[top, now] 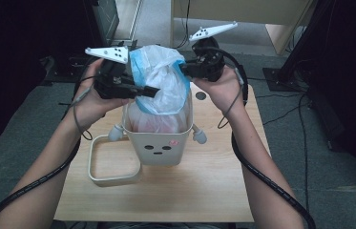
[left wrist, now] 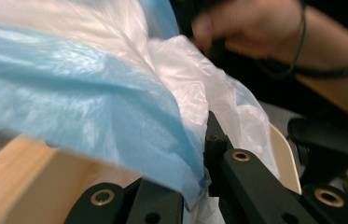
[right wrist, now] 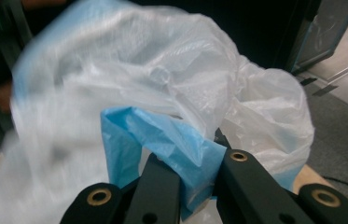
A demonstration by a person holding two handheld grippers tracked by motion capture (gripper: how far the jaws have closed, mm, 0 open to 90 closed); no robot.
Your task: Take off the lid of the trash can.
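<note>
Both tongs are pinching the bin bag point(top: 163, 78), upper middle of the high view: left tongs point(top: 151, 90) pressed shut on the blue rim at the bag's left side, right tongs point(top: 183, 70) shut on the rim at its right. Blue film is bunched between the black jaws in both gripper views point(left wrist: 129, 135) point(right wrist: 181, 149). The bag hangs half inside the small cream bin point(top: 159, 138) at frame centre on the tabletop point(top: 204, 191), with something reddish at the bottom. Risks, as I judge them: the thin film could tear if the hands pull apart too hard; the light bin might lift or tip with the bag if the bag sticks to its walls; a thin pinch could slip and drop one side. Around: a cream lid ring point(top: 111, 162) lies just left of the bin, touching or nearly so, and cables point(top: 261, 176) trail along both forearms and could snag the bin's little side arms. Nothing blocks the way above.
</note>
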